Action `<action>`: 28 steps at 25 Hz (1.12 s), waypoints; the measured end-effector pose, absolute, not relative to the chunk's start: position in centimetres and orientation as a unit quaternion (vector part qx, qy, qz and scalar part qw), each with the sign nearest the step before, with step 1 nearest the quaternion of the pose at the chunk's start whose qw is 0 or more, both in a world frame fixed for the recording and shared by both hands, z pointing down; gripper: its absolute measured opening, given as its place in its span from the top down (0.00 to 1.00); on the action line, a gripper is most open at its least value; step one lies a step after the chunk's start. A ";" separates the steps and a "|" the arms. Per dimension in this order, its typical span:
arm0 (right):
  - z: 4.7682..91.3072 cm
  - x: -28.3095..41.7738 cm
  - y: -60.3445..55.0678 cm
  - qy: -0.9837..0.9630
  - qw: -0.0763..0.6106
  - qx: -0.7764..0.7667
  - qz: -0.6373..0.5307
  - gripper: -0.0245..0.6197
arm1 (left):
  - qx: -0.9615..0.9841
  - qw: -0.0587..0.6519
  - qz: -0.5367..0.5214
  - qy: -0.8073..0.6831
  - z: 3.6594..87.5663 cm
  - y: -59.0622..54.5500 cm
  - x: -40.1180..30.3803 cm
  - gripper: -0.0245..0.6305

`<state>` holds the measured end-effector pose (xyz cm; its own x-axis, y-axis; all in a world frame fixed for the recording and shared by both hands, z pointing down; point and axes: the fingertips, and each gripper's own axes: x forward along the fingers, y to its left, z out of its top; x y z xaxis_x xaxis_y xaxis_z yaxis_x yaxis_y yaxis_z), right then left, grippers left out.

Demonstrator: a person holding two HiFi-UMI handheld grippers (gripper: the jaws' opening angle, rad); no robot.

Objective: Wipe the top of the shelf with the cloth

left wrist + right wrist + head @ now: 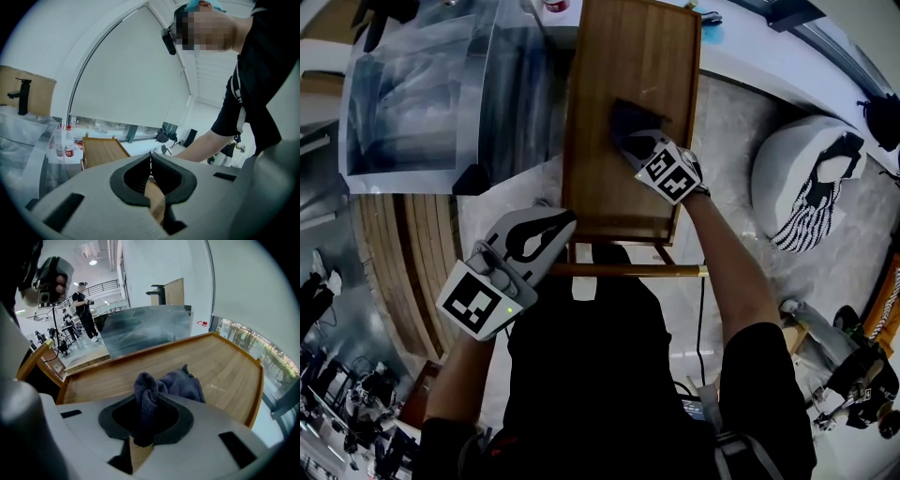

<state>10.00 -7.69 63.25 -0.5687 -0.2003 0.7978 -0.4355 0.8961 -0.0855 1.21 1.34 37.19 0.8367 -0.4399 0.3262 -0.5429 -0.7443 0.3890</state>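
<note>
Wooden shelf top [609, 75] is best wiped edge to edge, with the cloth [628, 120] pinched by the right gripper [639, 142] pressed flat; the left gripper [555, 225] is closed, empty.

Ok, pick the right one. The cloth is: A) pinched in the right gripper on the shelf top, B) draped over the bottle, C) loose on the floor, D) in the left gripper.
A: the right gripper is shut on the dark blue cloth, which lies on the wooden shelf top.

We see a dark blue-grey cloth [183, 383] on a warm brown, wood-grained shelf [225, 366], and a white cushion [787, 169] with black stripes.
</note>
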 end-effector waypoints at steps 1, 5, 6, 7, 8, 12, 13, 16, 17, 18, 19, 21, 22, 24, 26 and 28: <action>63.3 9.9 -6.9 -0.874 0.430 0.178 0.140 0.86 | 0.928 0.240 0.106 -0.264 37.1 1.6 1.2 0.92; 63.3 9.7 -4.4 -0.871 0.434 0.171 0.151 0.86 | 0.930 0.239 0.105 -0.259 36.6 2.3 1.0 0.92; 63.3 9.7 -3.8 -0.871 0.434 0.170 0.155 0.86 | 0.930 0.238 0.105 -0.259 36.5 2.4 1.1 0.92; 63.3 9.7 -3.3 -0.871 0.434 0.169 0.157 0.86 | 0.931 0.236 0.104 -0.258 36.4 2.5 1.1 0.92; 63.3 9.7 -2.8 -0.871 0.435 0.167 0.156 0.86 | 0.932 0.235 0.103 -0.257 36.3 2.6 1.1 0.92; 63.6 9.5 -0.8 -0.870 0.436 0.162 0.166 0.86 | 0.935 0.230 0.099 -0.252 36.0 3.0 1.1 0.92; 63.7 9.5 -0.3 -0.869 0.435 0.160 0.171 0.86 | 0.935 0.229 0.098 -0.251 35.8 3.1 1.0 0.92; 63.8 9.2 1.4 -0.869 0.433 0.151 0.187 0.86 | 0.936 0.228 0.097 -0.251 35.5 3.2 0.9 0.92; 63.8 9.1 2.0 -0.868 0.433 0.147 0.193 0.86 | 0.936 0.228 0.097 -0.250 35.5 3.3 0.8 0.92; 63.8 9.1 2.6 -0.867 0.433 0.142 0.200 0.86 | 0.936 0.228 0.097 -0.250 35.5 3.3 0.8 0.92; 63.9 9.0 3.3 -0.866 0.434 0.138 0.207 0.86 | 0.936 0.229 0.097 -0.250 35.4 3.3 0.7 0.92; 64.0 8.8 4.4 -0.865 0.435 0.128 0.216 0.86 | 0.936 0.229 0.097 -0.249 35.5 3.3 0.7 0.92; 63.9 8.7 4.9 -0.864 0.435 0.122 0.220 0.86 | 0.936 0.229 0.097 -0.248 35.5 3.3 0.8 0.92; 63.9 8.5 5.8 -0.864 0.434 0.111 0.229 0.86 | 0.937 0.228 0.097 -0.245 35.4 3.2 1.0 0.92; 64.0 8.4 6.9 -0.864 0.433 0.096 0.238 0.86 | 0.939 0.227 0.097 -0.241 35.3 3.1 1.4 0.92; 64.1 8.1 8.1 -0.864 0.432 0.081 0.246 0.86 | 0.939 0.228 0.097 -0.238 35.2 3.0 1.7 0.92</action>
